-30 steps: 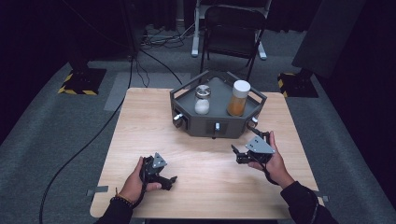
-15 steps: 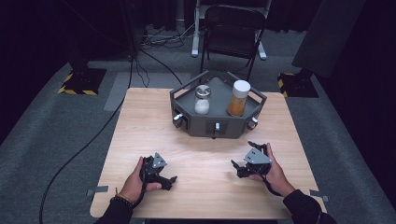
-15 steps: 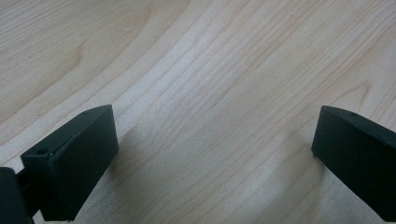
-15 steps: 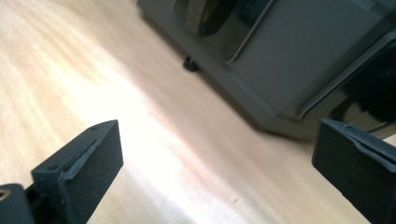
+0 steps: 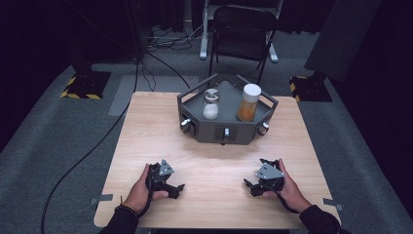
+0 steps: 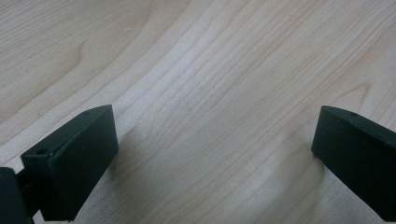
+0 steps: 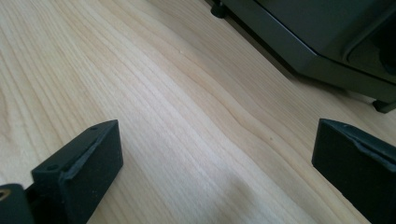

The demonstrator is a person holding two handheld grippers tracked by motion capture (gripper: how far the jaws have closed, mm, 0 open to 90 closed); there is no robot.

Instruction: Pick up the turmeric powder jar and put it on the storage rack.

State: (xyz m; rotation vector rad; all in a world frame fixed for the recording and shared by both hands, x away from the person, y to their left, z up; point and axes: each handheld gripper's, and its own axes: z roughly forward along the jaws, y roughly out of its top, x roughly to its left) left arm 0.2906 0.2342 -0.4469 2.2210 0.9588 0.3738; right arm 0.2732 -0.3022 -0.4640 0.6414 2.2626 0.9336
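Jars: white-lid jar [image 5: 250, 102] & shaker jar [image 5: 211, 103] sit in grey tray [image 5: 229, 132], upper centre of frame. R gripper [image 5: 254, 185] pulled back to lower right since 1 s ago; L gripper [image 5: 176, 190] unmoved. Both w/ jaws apart, empty. Judged: rest pose.

Wooden table [image 5: 146, 126] bearing grey tray [image 5: 214, 134].

A grey carpeted floor [image 5: 58, 146] surrounds the pale wooden table [image 5: 146, 126]; a black chair [image 5: 242, 29] stands behind, cables [image 5: 165, 36] trailing into what seems dark curtaining.
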